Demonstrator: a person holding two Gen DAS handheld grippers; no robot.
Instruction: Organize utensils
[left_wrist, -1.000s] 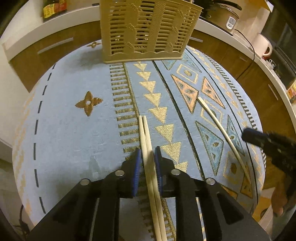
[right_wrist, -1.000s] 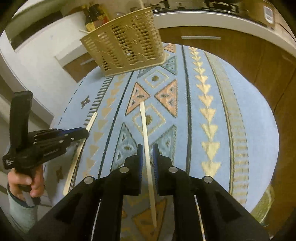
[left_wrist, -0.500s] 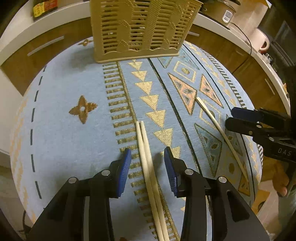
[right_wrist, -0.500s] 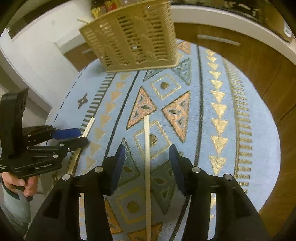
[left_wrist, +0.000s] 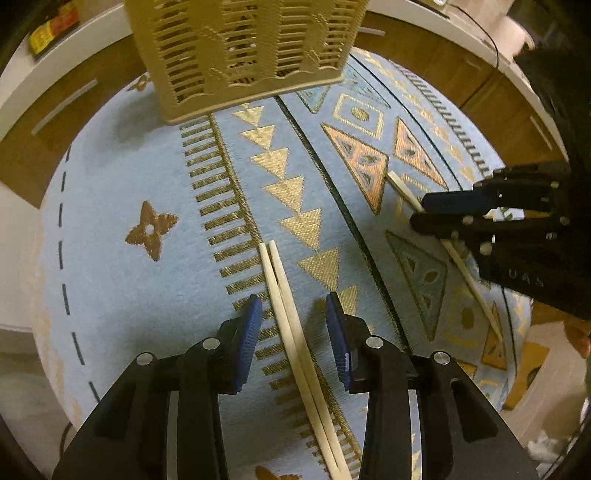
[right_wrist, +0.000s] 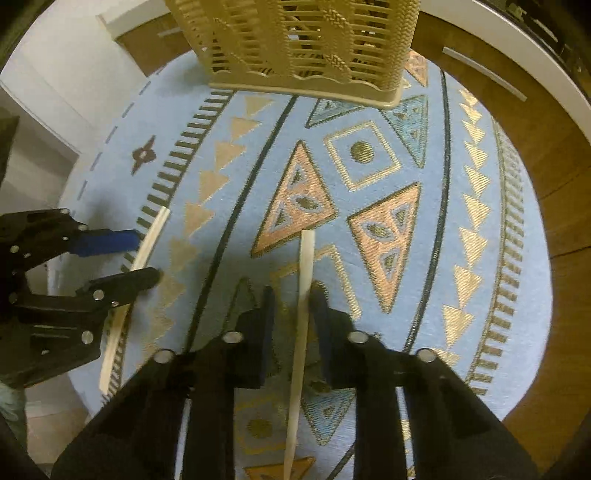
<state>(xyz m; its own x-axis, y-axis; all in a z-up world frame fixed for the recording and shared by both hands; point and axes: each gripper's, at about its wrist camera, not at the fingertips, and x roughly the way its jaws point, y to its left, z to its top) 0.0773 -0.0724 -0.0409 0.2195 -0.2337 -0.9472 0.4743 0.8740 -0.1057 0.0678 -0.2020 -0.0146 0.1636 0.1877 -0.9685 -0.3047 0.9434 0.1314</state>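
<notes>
Chopsticks (left_wrist: 291, 325) now released, fingers (left_wrist: 248, 332) apart.

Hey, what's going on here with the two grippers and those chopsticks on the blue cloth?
A person is tidying chopsticks with a handheld gripper in each hand. The left gripper is open, straddling a pair of chopsticks lying side by side on the patterned blue cloth. The right gripper is open around a single chopstick. Nothing is lifted yet. The slotted beige basket stands at the far edge of the cloth.
</notes>
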